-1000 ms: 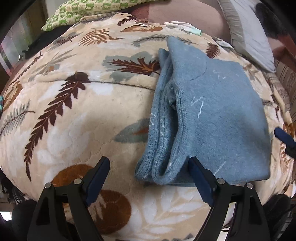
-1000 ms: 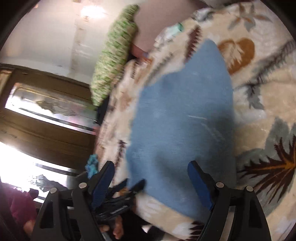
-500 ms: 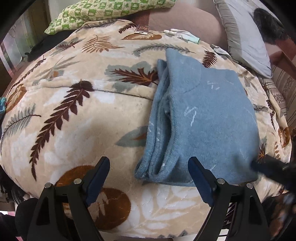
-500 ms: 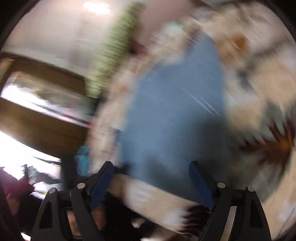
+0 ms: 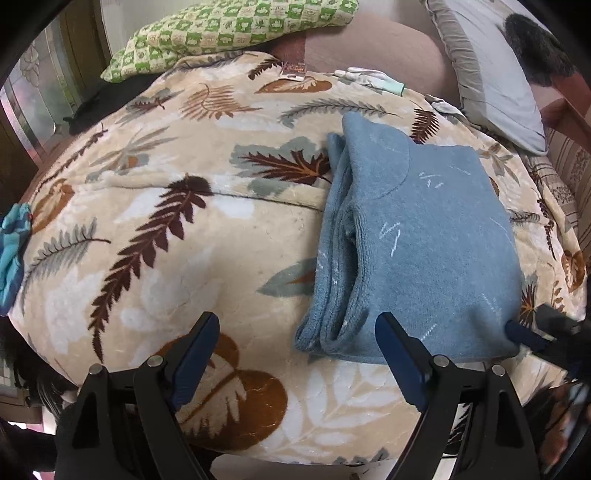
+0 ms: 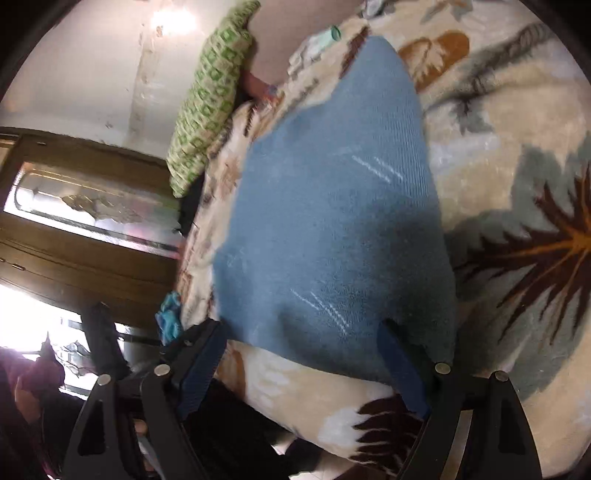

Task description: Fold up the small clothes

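A folded blue knit garment (image 5: 417, 243) lies on a leaf-patterned blanket (image 5: 166, 229), its stacked layers showing along its left edge. My left gripper (image 5: 295, 350) is open and empty, hovering just in front of the garment's near left corner. My right gripper (image 6: 299, 365) is open; its right finger (image 6: 400, 363) lies under the garment's (image 6: 332, 221) near right corner and its left finger is beside the near edge. A tip of the right gripper (image 5: 524, 334) shows at the garment's right corner in the left wrist view.
A green checked pillow (image 5: 229, 33) and a grey pillow (image 5: 491, 70) lie at the back. White gloves (image 5: 373, 79) rest on the blanket's far edge. A turquoise cloth (image 5: 13, 254) hangs at the left. A wooden door (image 6: 74, 229) stands beyond the bed.
The right gripper has swung in to the garment's near right corner, one finger now under its edge. The left gripper has drawn back slightly. The garment has not moved.
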`<act>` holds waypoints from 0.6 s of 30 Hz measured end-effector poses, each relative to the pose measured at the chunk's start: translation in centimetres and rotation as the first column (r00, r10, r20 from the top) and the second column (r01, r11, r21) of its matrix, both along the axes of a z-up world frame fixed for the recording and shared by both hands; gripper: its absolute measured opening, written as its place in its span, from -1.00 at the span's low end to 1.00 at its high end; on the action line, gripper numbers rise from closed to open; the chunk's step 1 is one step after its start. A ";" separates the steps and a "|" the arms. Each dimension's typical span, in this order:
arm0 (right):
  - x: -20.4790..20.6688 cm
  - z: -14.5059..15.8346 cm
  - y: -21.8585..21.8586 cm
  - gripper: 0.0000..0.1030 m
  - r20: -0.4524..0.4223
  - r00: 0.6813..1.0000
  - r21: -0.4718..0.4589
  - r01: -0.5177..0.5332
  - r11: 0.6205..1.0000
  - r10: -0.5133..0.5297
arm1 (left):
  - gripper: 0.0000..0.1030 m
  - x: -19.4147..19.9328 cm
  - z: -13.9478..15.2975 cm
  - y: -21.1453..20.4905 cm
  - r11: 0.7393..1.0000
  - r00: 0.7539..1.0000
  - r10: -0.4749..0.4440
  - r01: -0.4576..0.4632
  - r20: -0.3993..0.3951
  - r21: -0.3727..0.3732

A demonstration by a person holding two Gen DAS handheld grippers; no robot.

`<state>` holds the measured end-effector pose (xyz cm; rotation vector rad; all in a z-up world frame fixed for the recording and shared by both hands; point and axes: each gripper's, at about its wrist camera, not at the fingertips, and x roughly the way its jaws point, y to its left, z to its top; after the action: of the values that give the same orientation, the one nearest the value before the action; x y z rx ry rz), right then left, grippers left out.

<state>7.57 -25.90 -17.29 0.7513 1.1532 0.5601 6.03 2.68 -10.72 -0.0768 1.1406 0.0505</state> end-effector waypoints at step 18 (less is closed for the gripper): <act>-0.2 3.2 -0.7 0.67 0.083 0.996 -0.046 0.043 0.998 -0.039 | 0.70 0.0 0.5 0.3 0.999 1.000 -0.016 0.017 0.025 -0.038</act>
<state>7.32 -26.60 -14.10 0.7028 1.0693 0.5231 6.02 2.95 -10.23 -0.1023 1.1175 0.0133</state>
